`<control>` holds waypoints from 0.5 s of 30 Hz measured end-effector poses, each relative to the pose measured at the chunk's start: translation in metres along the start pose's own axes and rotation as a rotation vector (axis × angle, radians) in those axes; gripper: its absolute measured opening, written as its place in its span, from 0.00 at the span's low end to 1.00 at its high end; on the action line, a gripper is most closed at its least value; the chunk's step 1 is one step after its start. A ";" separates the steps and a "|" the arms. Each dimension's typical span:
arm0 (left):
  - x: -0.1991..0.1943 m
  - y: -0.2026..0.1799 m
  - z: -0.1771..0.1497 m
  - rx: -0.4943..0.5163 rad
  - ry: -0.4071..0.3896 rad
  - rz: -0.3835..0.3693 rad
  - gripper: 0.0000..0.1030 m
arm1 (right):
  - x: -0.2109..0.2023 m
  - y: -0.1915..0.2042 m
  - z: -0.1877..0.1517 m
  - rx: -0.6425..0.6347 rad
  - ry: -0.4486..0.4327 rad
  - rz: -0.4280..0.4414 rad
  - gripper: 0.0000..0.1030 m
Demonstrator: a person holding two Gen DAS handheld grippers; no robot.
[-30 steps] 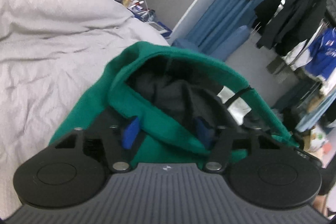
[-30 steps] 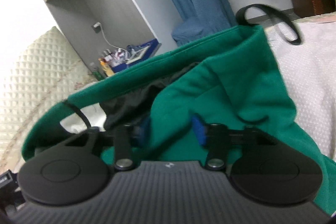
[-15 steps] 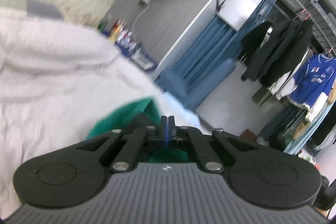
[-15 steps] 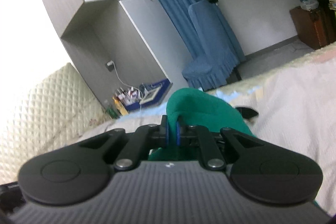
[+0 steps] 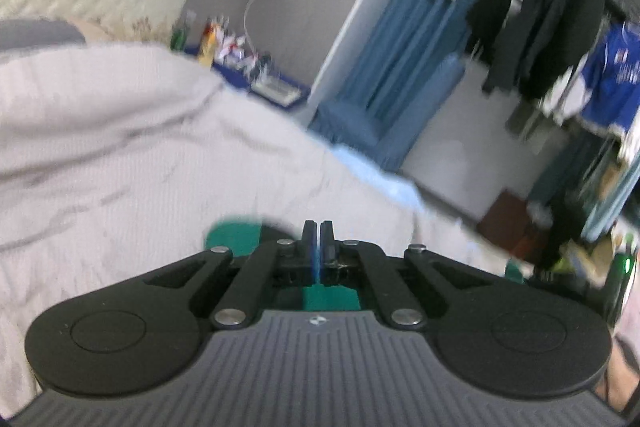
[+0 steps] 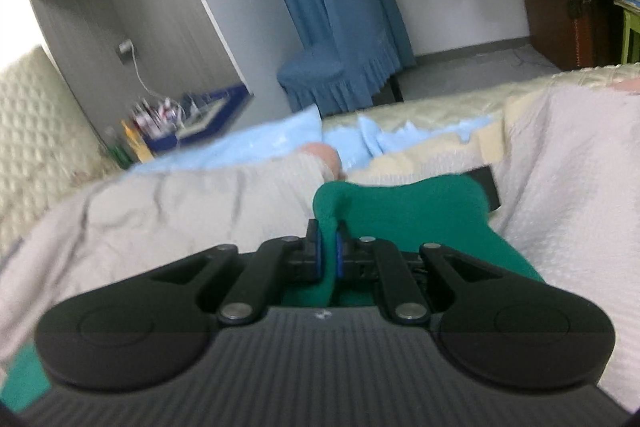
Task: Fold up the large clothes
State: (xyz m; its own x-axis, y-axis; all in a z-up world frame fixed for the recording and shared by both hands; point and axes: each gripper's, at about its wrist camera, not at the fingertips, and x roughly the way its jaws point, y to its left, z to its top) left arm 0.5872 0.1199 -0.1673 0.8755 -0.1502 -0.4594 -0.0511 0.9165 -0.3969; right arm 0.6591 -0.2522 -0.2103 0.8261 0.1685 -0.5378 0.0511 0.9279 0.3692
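Note:
The green hoodie (image 6: 404,211) lies bunched on the pale bedcover (image 6: 168,211), with a black strap at its far edge. My right gripper (image 6: 327,247) is shut on a raised fold of the green cloth, which shows between the blue pads. In the left wrist view my left gripper (image 5: 318,239) is shut, pads pressed together. Only small patches of the green hoodie (image 5: 232,235) show there, just left of the jaws and under the linkage. The rest of the garment is hidden below the gripper body.
The pale bedcover (image 5: 120,147) spreads left and ahead, with a light blue sheet (image 6: 248,147) at its far edge. Beyond the bed stand a blue covered chair (image 6: 332,67), a grey cabinet (image 6: 120,7), a cluttered low shelf (image 5: 240,55) and hanging clothes (image 5: 560,27).
Both grippers shut on the hoodie's green edge, where a second ago they stood open around it. Both views then swung, and far less of the garment shows now.

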 end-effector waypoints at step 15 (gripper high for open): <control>-0.023 -0.009 -0.043 0.095 0.092 0.027 0.33 | -0.054 0.003 -0.010 0.018 -0.002 0.054 0.38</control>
State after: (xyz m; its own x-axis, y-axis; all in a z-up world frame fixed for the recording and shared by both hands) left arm 0.5473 0.0992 -0.1874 0.8262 -0.1544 -0.5419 -0.0247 0.9509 -0.3086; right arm 0.6089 -0.2550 -0.1877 0.8290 0.2171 -0.5154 0.0166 0.9116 0.4107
